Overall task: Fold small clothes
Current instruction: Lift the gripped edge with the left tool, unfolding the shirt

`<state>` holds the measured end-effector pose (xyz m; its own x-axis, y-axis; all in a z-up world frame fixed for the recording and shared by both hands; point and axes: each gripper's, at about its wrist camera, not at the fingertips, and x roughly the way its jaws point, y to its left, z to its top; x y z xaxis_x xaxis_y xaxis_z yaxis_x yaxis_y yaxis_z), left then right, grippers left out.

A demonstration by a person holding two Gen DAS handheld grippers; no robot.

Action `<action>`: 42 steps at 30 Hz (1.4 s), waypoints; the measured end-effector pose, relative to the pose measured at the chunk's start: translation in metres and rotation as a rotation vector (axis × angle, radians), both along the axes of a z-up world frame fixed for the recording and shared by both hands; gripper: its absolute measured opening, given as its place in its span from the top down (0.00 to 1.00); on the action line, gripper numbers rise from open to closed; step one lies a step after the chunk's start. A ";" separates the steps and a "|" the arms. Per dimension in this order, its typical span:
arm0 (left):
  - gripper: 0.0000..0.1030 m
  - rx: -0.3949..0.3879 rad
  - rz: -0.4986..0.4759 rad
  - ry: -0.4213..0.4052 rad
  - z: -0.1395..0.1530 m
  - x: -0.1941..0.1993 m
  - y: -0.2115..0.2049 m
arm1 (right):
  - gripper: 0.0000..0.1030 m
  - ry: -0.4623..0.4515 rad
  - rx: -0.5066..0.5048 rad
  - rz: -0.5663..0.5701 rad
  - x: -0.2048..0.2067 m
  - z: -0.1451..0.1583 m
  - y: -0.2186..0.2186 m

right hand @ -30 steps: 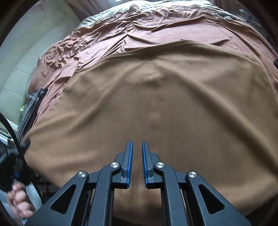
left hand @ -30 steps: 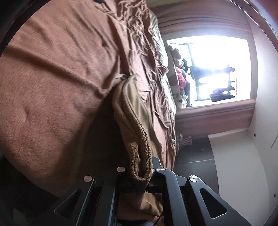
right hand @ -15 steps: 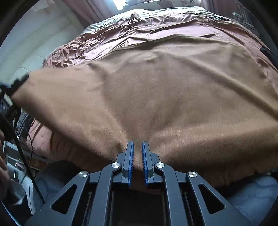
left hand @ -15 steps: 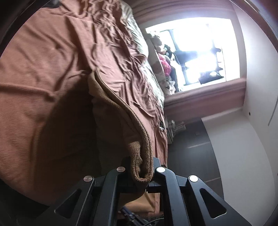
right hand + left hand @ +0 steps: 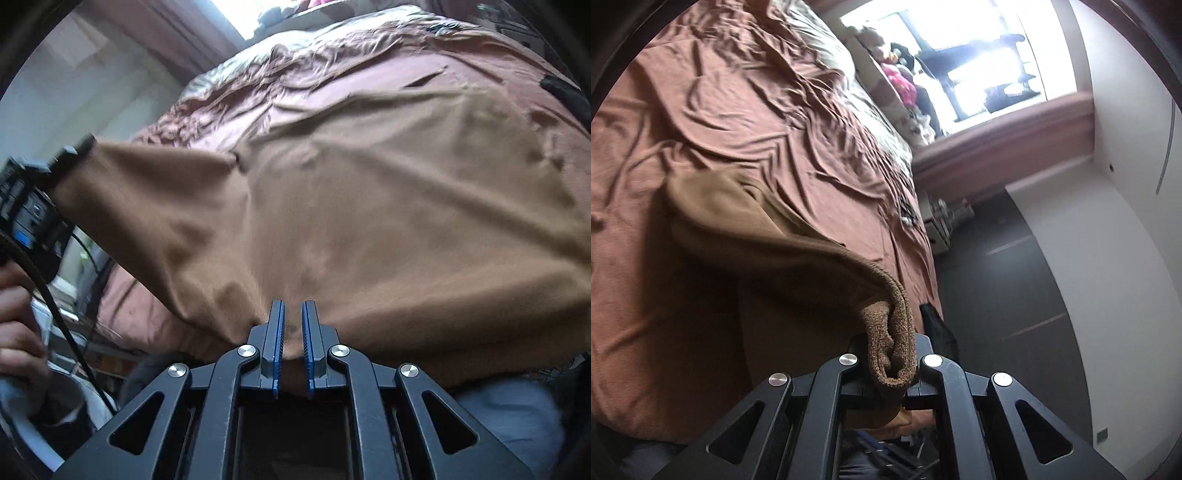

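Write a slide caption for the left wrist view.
Left claw shut on a bunched edge of the brown fleece garment, lifted over the rumpled rust-brown bedsheet.

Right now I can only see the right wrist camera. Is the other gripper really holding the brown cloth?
Observer: Yes. The left gripper is shut on a thick, bunched edge of the brown cloth.
Operator: Is that bit lying on the bed?
Observer: No. That edge is held off the bed sheet, and the cloth sags from the gripper back to the sheet.
Operator: What's next to the bed on that side?
Observer: A dark floor, with a white wall beyond it.
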<state>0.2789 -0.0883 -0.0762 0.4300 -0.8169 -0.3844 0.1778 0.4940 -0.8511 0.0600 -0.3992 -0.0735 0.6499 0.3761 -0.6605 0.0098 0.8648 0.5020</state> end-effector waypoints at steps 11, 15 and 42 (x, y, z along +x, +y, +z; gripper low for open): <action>0.94 0.042 -0.134 -0.041 0.025 0.005 -0.070 | 0.68 -0.095 0.051 -0.085 -0.059 0.036 -0.066; 0.94 0.082 -0.205 -0.046 0.028 0.002 -0.103 | 0.48 -0.119 0.046 -0.123 -0.075 0.031 -0.086; 0.92 0.307 -0.509 0.105 -0.059 -0.026 -0.271 | 0.48 -0.006 0.088 -0.184 -0.106 -0.008 -0.148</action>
